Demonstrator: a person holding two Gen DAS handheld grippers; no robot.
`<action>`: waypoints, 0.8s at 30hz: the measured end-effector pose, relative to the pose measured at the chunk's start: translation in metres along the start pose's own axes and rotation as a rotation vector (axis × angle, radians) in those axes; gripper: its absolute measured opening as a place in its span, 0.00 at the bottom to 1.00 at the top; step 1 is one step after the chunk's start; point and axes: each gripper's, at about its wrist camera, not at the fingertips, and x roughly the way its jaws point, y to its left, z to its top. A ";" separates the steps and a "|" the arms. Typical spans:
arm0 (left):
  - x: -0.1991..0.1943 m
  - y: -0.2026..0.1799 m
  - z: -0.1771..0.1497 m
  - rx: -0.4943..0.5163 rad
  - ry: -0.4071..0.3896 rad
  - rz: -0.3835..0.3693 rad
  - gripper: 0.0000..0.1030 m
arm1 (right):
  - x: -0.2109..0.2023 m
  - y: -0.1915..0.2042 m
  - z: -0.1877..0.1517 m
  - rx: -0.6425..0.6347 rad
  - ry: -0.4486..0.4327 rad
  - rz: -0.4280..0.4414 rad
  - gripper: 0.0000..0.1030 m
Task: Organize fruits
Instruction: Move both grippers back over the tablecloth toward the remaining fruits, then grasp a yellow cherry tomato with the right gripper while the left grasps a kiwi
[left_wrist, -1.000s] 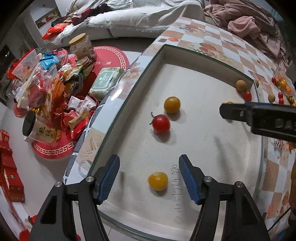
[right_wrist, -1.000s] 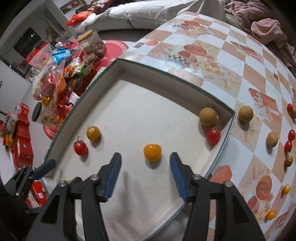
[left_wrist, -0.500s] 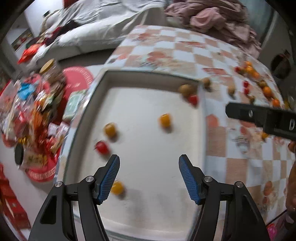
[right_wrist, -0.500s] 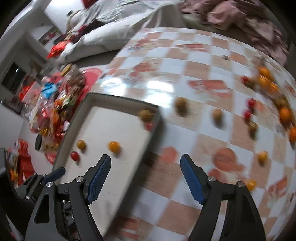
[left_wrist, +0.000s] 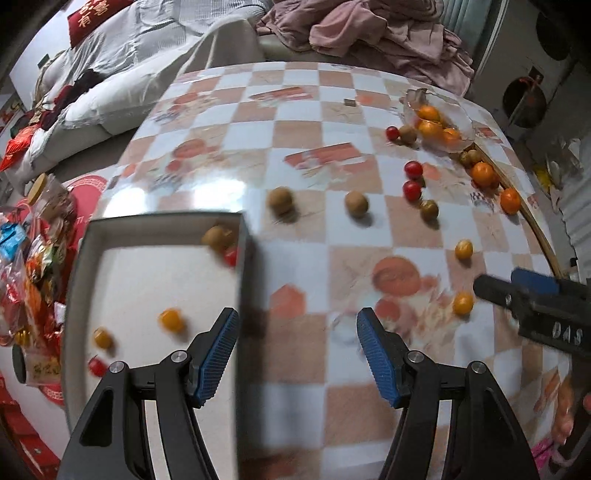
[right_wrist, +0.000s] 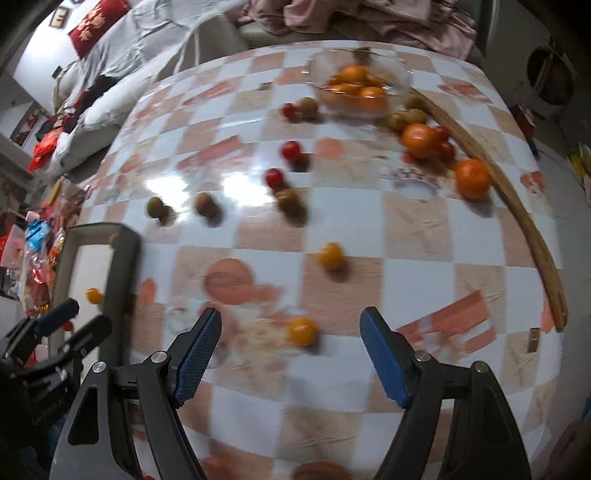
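Checkered-cloth table (right_wrist: 417, 236): scattered red and yellow cherry tomatoes, brown longans, oranges; clear glass bowl (right_wrist: 360, 86) of oranges; shallow white tray (left_wrist: 147, 273) at left. Left tongs (left_wrist: 297, 354) released, empty, angled steeply down beside the tray rim. Right tongs (right_wrist: 291, 354) released, empty, above a small yellow tomato (right_wrist: 302, 330).

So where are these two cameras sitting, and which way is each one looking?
Left wrist: on the left claw, looking down at the tray edge and table; the right claw shows at right.
Right wrist: on the right claw, looking down at loose fruit; the left claw shows at left.
Shared: tray, checkered table, bowl of oranges.
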 end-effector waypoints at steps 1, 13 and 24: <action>0.005 -0.005 0.006 -0.006 0.002 -0.002 0.66 | 0.002 -0.004 0.002 -0.002 0.003 -0.002 0.78; 0.063 -0.046 0.060 0.011 0.005 0.032 0.66 | 0.033 -0.022 0.023 -0.057 0.042 0.018 0.78; 0.098 -0.053 0.082 0.035 0.022 0.057 0.65 | 0.052 -0.010 0.031 -0.132 0.026 -0.021 0.66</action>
